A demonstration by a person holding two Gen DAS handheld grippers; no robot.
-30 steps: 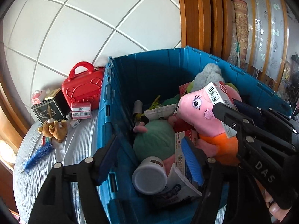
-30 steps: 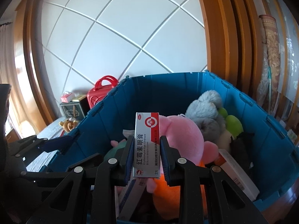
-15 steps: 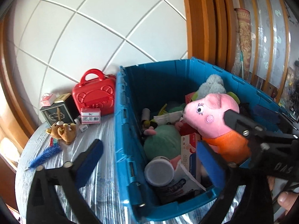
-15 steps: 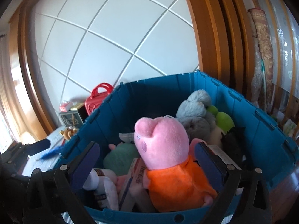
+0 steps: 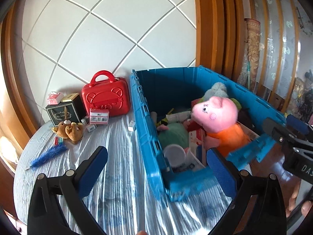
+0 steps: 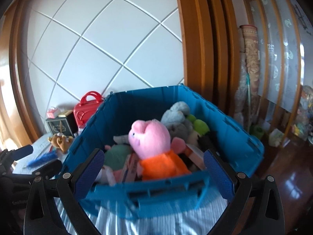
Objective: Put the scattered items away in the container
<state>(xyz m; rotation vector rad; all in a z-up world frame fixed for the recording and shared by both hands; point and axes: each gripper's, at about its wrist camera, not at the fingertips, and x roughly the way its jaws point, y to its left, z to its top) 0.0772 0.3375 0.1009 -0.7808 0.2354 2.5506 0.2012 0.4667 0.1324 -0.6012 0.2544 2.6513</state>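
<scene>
A blue crate stands on the table, filled with a pink pig plush, a grey plush, boxes and a white jar. My left gripper is open and empty, spread across the crate's near left corner. My right gripper is open and empty, in front of the crate's near wall. Left of the crate lie a red case, a dark box, a bear plush, small boxes and a blue feather.
The table wears a striped silvery cloth. A white tiled wall rises behind, with a wooden frame to the right. A person's fingers show at the lower right in the left wrist view. Floor clutter lies right of the crate.
My right gripper let go of the white and red medicine box over the crate and opened wide. My left gripper also opened wider. Both pulled back from the crate toward the near table edge.
</scene>
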